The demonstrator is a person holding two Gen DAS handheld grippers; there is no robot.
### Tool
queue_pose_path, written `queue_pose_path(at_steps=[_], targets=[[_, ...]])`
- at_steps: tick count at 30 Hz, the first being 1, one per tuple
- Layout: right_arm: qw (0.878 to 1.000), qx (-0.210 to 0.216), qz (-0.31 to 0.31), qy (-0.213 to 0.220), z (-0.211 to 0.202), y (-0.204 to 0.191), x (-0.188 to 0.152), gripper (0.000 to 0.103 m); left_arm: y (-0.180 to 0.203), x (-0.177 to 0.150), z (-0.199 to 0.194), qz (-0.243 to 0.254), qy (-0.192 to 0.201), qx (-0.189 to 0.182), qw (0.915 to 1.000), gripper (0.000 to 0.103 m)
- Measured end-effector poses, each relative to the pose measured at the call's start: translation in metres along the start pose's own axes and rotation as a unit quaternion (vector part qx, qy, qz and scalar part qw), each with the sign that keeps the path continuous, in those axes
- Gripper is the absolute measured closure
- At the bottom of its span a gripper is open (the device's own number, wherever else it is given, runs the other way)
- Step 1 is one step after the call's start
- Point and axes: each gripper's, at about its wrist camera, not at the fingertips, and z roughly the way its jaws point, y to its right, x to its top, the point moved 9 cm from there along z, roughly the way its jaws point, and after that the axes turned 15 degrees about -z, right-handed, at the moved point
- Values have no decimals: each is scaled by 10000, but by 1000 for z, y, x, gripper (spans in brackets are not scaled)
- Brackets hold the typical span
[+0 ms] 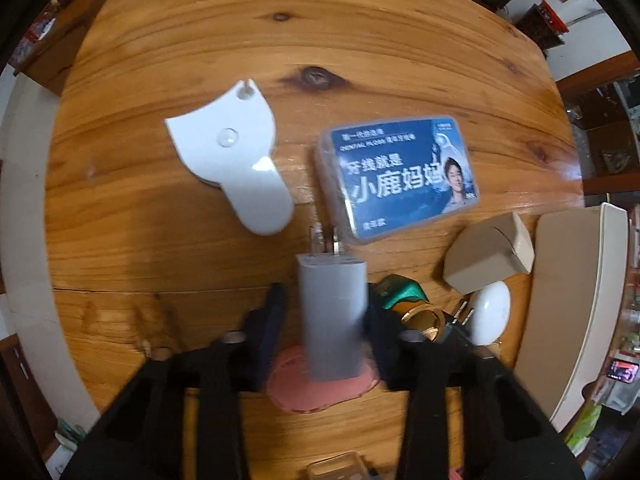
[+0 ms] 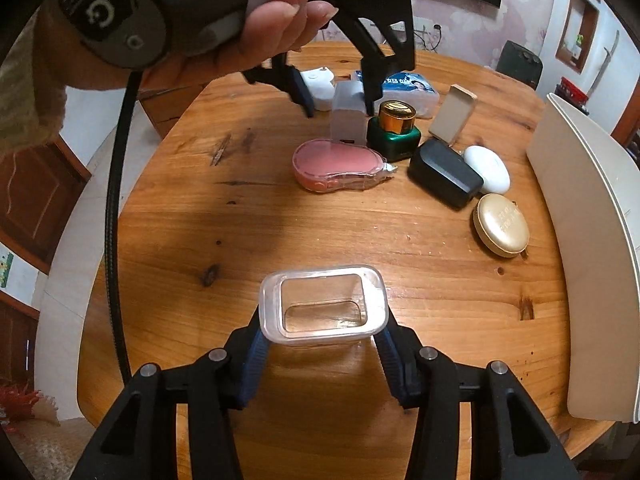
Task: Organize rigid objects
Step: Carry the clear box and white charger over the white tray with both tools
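Note:
A pale grey plug-in charger (image 1: pixel 332 320) stands upright on the round wooden table (image 2: pixel 240 220), prongs up, its foot on a pink tape dispenser (image 2: pixel 336 168). My left gripper (image 1: pixel 326 300) points down over it with a finger against each side, shut on the charger (image 2: pixel 349 118). A hand holds that gripper (image 2: pixel 338 100) at the top of the right wrist view. My right gripper (image 2: pixel 322 336) is shut on a clear, empty plastic container (image 2: pixel 322 304), held low over the near part of the table.
Around the charger lie a green bottle with a gold cap (image 2: pixel 394 132), a black adapter (image 2: pixel 444 178), a white oval case (image 2: pixel 488 168), a gold compact (image 2: pixel 501 226), a brown box (image 1: pixel 488 256), a blue dental floss box (image 1: pixel 400 180) and a white tape measure (image 1: pixel 232 152). White boards (image 2: pixel 580 240) stand at the right edge.

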Motion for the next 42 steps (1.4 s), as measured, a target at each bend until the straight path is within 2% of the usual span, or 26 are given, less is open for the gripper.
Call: queue_pose_path(at_steps=[6,11,17,24,29,33,37,42], targets=[[10000,42,38,55,-5,2,-1,53,0,-4,-2,290,164,128,9994,72],[9999,-9,7,105,-15,5,0,53,-11,-12,-18,505,330,404,9974,72],[9996,77,188,183,-39,19,11,53,-23,-40,-70,975,683,422,9920,73],[9980,-403,172,463,-89,59,35,53,-18,-76,-140,1397,1004,51,9851,73],[9951,-698,265,642,-124,86,44,53,19,-88,-169,1587,1135,-384,9800,73],[9931,-852,281,750,-146,109,46,53,54,-103,-192,1843,1348,-610,9717,73],[9918,-1007,161,765,-161,133,42,53,90,-112,-204,1984,1470,-733,9663,73],[9901,-1142,18,810,-167,169,32,53,143,-122,-205,2168,1572,-698,9610,73]])
